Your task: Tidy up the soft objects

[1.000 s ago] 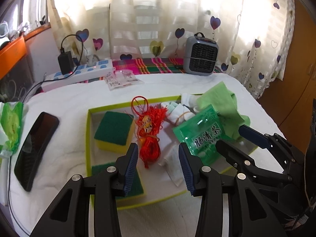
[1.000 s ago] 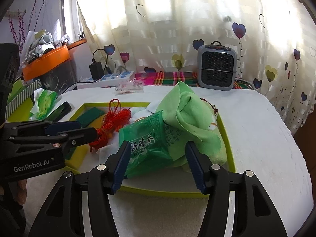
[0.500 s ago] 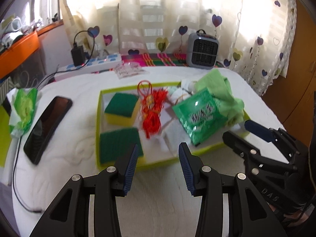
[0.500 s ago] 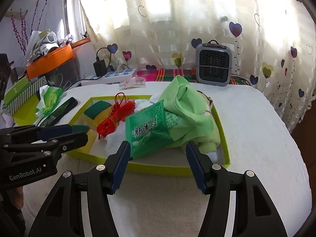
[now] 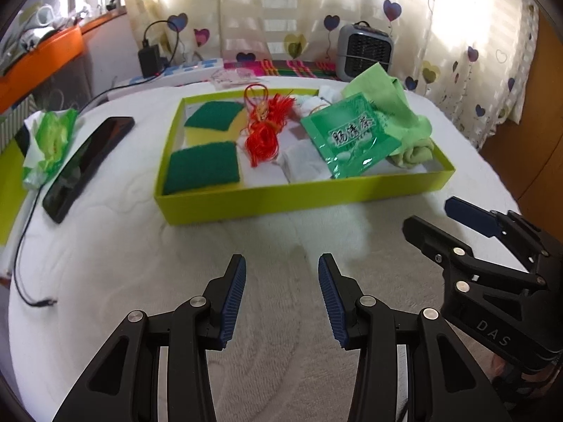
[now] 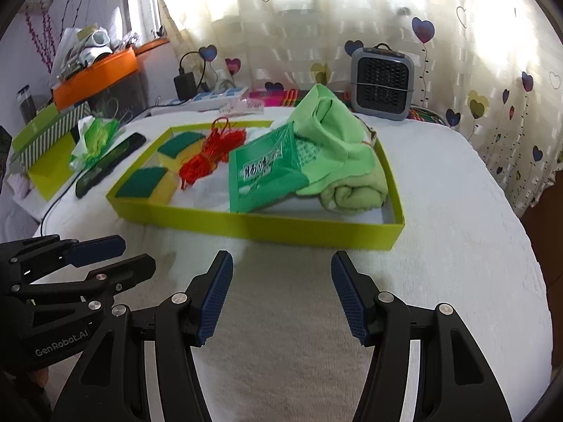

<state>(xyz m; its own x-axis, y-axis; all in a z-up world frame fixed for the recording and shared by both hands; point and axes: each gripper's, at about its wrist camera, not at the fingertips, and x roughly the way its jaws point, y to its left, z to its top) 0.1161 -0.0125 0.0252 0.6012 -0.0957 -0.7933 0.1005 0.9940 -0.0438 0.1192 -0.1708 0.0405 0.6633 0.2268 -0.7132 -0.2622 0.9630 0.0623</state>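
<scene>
Both grippers pulled back from lime-green tray (image 5: 299, 200). Left gripper (image 5: 281, 295), a second ago poised over red tassel (image 5: 262, 137) inside tray, now over bare white cover (image 5: 176, 316) short of tray's near wall. Right gripper (image 6: 281, 292), earlier over green packet (image 6: 267, 172) and green cloth (image 6: 337, 147), now also outside tray, over white cover. Tray contents unshifted.

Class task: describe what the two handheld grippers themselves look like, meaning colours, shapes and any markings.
Both the left gripper and the right gripper are black, angular linkages with silver pivot bolts and two ribbed blue pads. The left's body reads "GenRobot.AI"; the right's reads "DAS".
</scene>
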